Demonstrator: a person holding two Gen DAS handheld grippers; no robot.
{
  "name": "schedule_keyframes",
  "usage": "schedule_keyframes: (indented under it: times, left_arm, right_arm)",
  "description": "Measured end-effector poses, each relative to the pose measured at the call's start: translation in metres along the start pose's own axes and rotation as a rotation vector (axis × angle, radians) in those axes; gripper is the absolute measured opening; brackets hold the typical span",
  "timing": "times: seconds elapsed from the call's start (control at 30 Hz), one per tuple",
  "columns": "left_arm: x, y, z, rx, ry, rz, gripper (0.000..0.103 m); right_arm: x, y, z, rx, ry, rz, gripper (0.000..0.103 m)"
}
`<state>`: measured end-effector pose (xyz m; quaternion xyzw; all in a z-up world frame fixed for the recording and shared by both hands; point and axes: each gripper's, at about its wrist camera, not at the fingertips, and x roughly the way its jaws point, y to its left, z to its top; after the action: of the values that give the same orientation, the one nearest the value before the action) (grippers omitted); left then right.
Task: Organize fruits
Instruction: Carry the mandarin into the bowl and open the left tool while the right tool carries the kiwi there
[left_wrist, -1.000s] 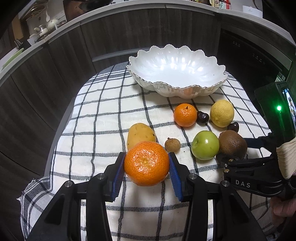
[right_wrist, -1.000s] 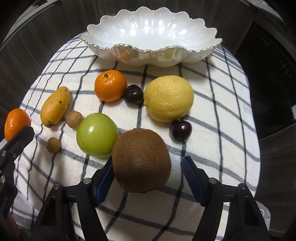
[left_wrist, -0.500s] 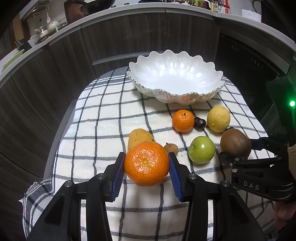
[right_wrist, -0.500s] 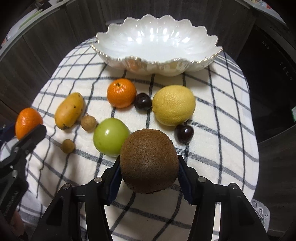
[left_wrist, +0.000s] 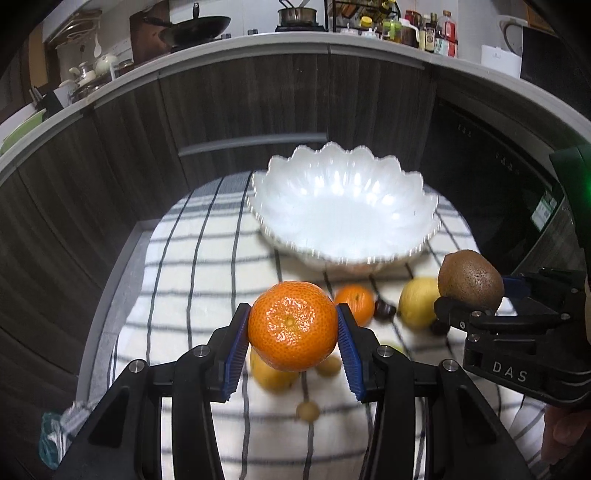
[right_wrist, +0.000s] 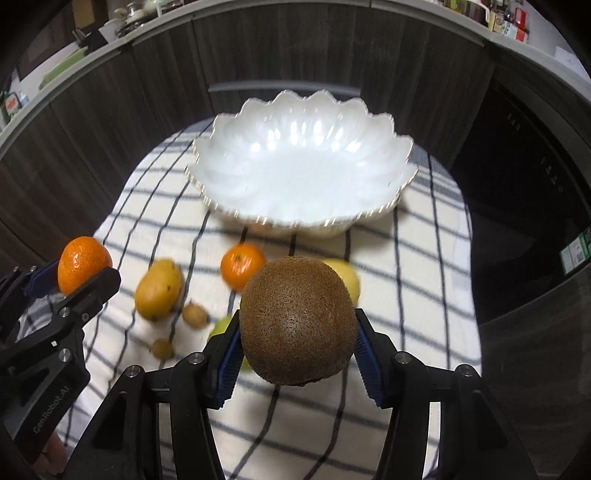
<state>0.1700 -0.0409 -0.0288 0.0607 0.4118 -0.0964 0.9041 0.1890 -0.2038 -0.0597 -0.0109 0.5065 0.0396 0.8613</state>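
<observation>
My left gripper is shut on a mandarin, held above the checked cloth. My right gripper is shut on a brown kiwi, also lifted off the cloth. Each gripper shows in the other's view: the kiwi at the right, the mandarin at the left. The white scalloped bowl stands empty at the far end of the cloth, ahead of both grippers. On the cloth lie a second mandarin, a mango, a lemon, a green apple partly hidden, dark cherries and small brown fruits.
The cloth covers a small table with dark wooden cabinet fronts curving behind and to the left. A dark appliance stands to the right. A counter above carries pans and bottles. A hand shows at the lower right.
The right gripper closed on the kiwi and lifted it off the cloth. The left gripper rose with the mandarin. Both views now look from higher up, toward the bowl.
</observation>
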Motion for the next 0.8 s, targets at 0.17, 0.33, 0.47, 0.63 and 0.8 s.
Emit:
schedule_keyframes:
  times: [0.17, 0.33, 0.47, 0.63, 0.8]
  left_arm:
    - [0.014, 0.002, 0.035, 0.007, -0.045, 0.010, 0.045]
    - [0.035, 0.001, 0.069, 0.019, -0.054, 0.003, 0.045]
    - [0.060, 0.003, 0.091, -0.004, -0.039, -0.014, 0.045]
    - [0.091, 0.003, 0.113, 0.008, -0.039, -0.019, 0.045]
    - [0.118, 0.004, 0.126, 0.032, -0.023, -0.025, 0.045]
  right_arm:
    - [-0.005, -0.011, 0.029, 0.013, -0.051, -0.024, 0.056]
    - [-0.002, -0.023, 0.065, 0.039, -0.093, -0.053, 0.056]
    - [0.005, -0.030, 0.092, 0.053, -0.118, -0.073, 0.056]
    - [0.026, -0.039, 0.122, 0.069, -0.124, -0.086, 0.056]
    - [0.058, -0.051, 0.142, 0.104, -0.088, -0.090, 0.056]
